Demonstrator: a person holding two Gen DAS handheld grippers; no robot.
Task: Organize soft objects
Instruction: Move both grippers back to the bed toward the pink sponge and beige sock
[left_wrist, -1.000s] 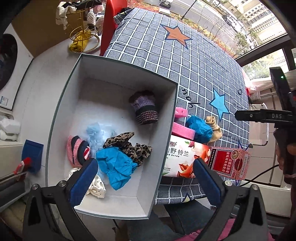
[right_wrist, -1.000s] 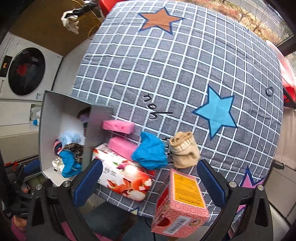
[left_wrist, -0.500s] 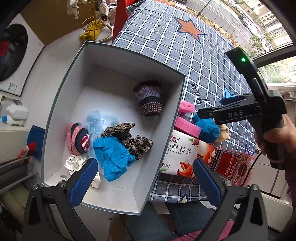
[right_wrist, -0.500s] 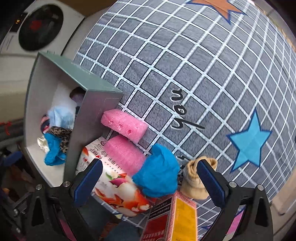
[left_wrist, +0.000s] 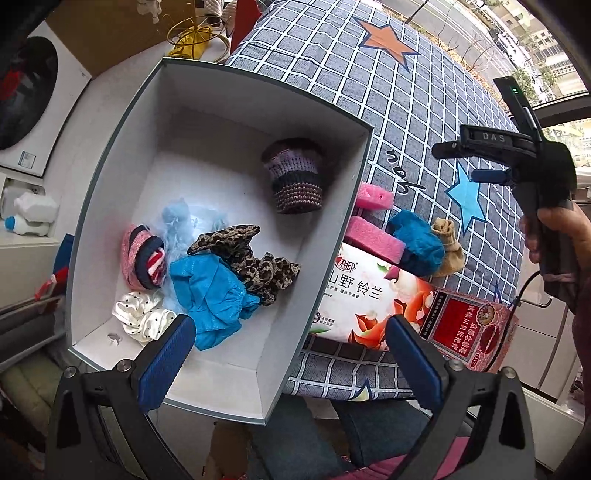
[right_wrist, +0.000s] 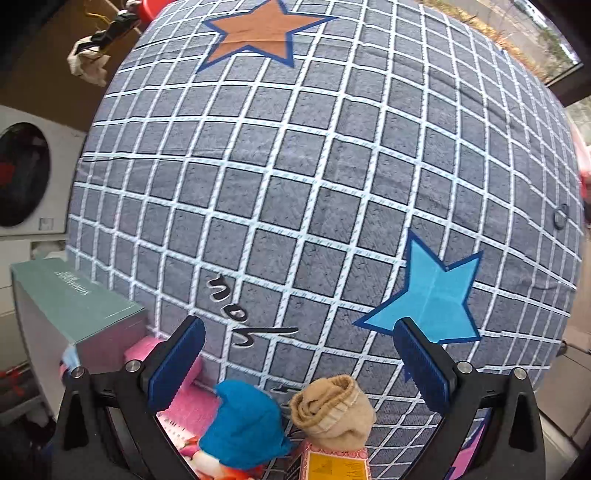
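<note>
Both tongs spread, empty. Right gripper (right_wrist: 299, 354) above tan sock (right_wrist: 332, 410), frame bottom; risk: snagging blue cloth (right_wrist: 245, 424) touching it.

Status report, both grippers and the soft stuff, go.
Both grippers open, empty. Right gripper above blue cloth and tan sock. Box part filled. Nothing blocking.

open left tool (left_wrist: 284, 354), box (left_wrist: 110, 206) of soft items

Knitted beige sock (right_wrist: 332, 408), matt cardboard box (left_wrist: 229, 99)
</note>
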